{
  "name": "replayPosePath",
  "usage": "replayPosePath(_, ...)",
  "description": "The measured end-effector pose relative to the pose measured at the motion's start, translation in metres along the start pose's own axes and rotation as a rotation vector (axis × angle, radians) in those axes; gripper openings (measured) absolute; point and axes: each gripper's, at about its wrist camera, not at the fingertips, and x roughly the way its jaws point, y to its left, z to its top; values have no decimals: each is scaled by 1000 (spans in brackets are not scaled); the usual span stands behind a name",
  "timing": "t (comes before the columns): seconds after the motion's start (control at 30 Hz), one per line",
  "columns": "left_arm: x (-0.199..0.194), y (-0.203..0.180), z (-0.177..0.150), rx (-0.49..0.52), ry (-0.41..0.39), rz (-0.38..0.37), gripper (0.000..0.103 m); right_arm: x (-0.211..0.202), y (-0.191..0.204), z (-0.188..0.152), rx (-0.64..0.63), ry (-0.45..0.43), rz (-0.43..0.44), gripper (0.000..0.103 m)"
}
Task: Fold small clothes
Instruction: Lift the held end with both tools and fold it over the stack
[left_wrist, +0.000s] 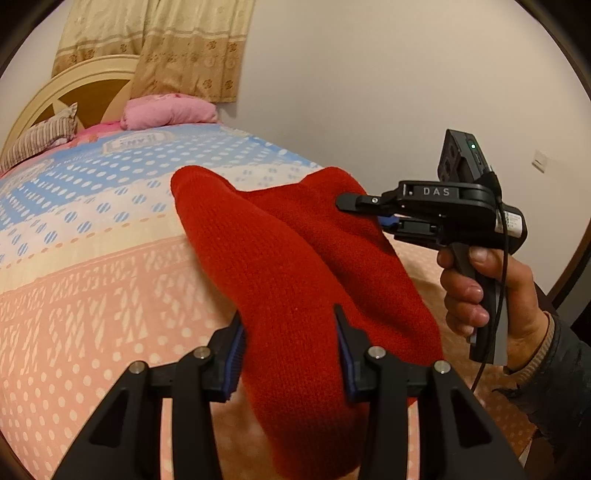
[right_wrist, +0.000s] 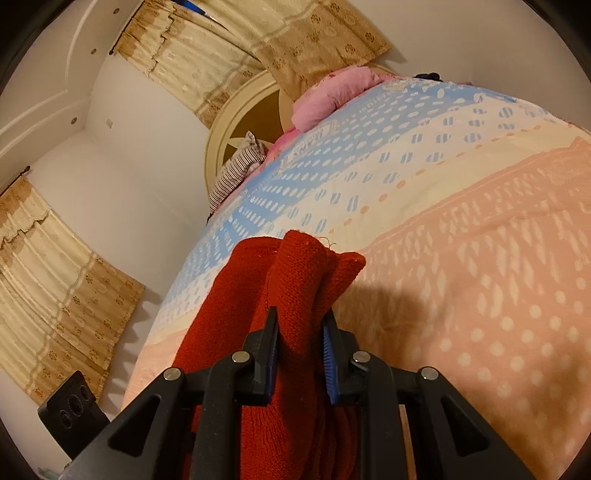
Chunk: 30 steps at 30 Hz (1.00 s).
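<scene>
A red knitted garment (left_wrist: 295, 266) hangs in the air above the bed, held by both grippers. My left gripper (left_wrist: 290, 332) is shut on its near part, with the cloth bunched between the blue pads. My right gripper (left_wrist: 364, 210), seen from the side at the right, grips the garment's far upper edge. In the right wrist view the right gripper (right_wrist: 301, 332) is shut on a thick fold of the red garment (right_wrist: 295, 280), which stands up between the fingers and drapes down to the left.
The bed (left_wrist: 92, 288) has a patterned cover in pink, cream and blue bands. A pink pillow (left_wrist: 170, 110) and a striped pillow (left_wrist: 40, 138) lie at the headboard (left_wrist: 74, 92). Curtains (left_wrist: 184, 48) hang behind. The person's hand (left_wrist: 480, 291) holds the right gripper's handle.
</scene>
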Motion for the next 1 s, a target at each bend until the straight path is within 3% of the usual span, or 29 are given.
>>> replayPosePath(0.5,-14,-44,2,67,-40,-101,44,-85,9,-18,-7,-82,14,20)
replayPosePath(1.0,18,-97,11,155,-20,-230,44,-185,-20,-18,17,-190,-93,19)
